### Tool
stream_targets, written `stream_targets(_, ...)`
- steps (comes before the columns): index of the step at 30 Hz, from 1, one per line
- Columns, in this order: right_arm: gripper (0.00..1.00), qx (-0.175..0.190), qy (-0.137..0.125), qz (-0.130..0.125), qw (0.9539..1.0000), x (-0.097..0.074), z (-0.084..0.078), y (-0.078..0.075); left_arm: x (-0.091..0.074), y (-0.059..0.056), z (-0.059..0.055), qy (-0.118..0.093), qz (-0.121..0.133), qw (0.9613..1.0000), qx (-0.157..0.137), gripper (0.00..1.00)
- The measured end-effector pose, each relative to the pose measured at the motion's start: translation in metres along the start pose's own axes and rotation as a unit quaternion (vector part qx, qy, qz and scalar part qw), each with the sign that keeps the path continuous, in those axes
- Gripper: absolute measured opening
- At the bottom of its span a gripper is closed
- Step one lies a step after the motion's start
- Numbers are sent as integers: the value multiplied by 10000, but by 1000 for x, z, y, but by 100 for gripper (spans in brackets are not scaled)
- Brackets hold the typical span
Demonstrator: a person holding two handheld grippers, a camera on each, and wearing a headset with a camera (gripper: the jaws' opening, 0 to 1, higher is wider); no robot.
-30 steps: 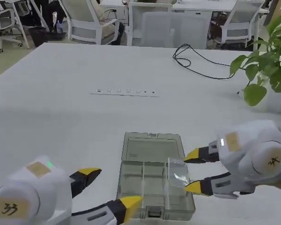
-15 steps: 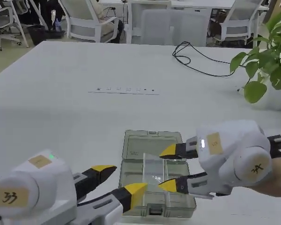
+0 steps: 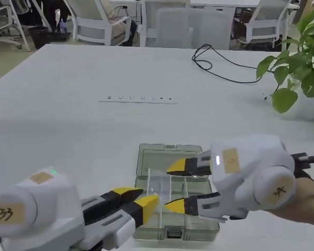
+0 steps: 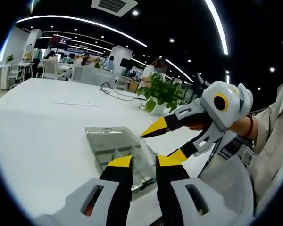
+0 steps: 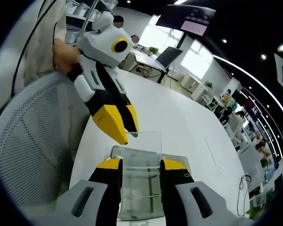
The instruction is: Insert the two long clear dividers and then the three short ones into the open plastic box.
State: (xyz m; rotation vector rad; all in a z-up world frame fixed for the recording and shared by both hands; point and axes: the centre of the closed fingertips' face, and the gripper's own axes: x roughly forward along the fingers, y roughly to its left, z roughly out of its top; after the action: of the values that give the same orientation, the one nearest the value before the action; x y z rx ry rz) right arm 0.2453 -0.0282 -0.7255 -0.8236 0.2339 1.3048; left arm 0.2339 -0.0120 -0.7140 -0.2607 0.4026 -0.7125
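The open clear plastic box (image 3: pixel 170 156) lies on the white table near me, its lid flat behind it and dividers standing in its tray. A short clear divider (image 3: pixel 159 184) hangs upright just over the tray's left half. My right gripper (image 3: pixel 174 187) is shut on it, one jaw at each end. In the right gripper view the divider (image 5: pixel 139 141) spans my right gripper (image 5: pixel 140 164) above the box (image 5: pixel 141 202). My left gripper (image 3: pixel 138 197) comes in from the lower left with a narrow gap between its jaws, tips at the divider's left edge. The left gripper view shows my left gripper (image 4: pixel 144 161) over the box (image 4: pixel 108 141).
A potted plant (image 3: pixel 293 68) stands at the table's right edge, with a black cable (image 3: pixel 220 68) looped beside it. A thin white strip (image 3: pixel 138 99) lies mid-table. Office chairs (image 3: pixel 99 26) stand beyond the far edge.
My right gripper has carried the divider leftward from the box's right side to its left half. My left gripper has moved in towards it and its jaws have narrowed.
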Motion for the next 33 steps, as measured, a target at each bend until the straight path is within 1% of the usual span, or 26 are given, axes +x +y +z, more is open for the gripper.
stream_targets(3, 32, 0, -38, -36, 10000, 0, 3, -1, 0, 1, 1, -13, 11, 10000, -21, 7)
stream_targets(5, 32, -16, -44, -65, 10000, 1, 4, -2, 0, 0, 2, -15, -40, 9999, -125, 4)
stream_targets(8, 32, -14, -66, -93, 9999, 2, 6, -3, 0, -1, 2, 1, -76, 9999, -154, 0)
stream_targets(16, 32, 0, -38, -188, 9998, 3, 6, -7, 3, -1, 6, 30, -52, 9997, -225, 0)
stream_targets(19, 32, -37, -31, -240, 9997, 3, 6, -9, 4, 1, 8, 101, -25, 9990, -442, 0)
stream_targets(20, 32, -29, -39, -263, 9996, 3, 6, -10, 4, 2, 9, 96, -2, 9987, -504, 0)
stream_targets(21, 32, -22, -46, -293, 9996, 2, 7, -11, 4, 2, 10, 81, -9, 9980, -633, 0)
stream_targets(22, 32, -23, -58, -322, 9995, 2, 8, -12, 4, 2, 11, 63, -2, 9977, -670, 0)
stream_targets(23, 32, -18, -72, -349, 9994, 1, 9, -13, 3, 2, 12, 47, 0, 9970, -774, 0)
stream_targets(26, 33, -13, -92, -380, 9992, 1, 10, -14, 2, 3, 13, 51, -11, 9953, -966, 0)
stream_targets(29, 33, -3, -125, -411, 9991, 0, 10, -14, 2, 1, 14, 60, -12, 9955, -946, 0)
stream_targets(31, 31, 83, -137, -418, 9990, 0, 10, -14, 1, 6, 9, 237, 129, 9976, -634, 0)
stream_targets(33, 33, 270, -166, -353, 9989, 0, 9, -12, 2, 5, 9, 246, 130, 9980, -563, 0)
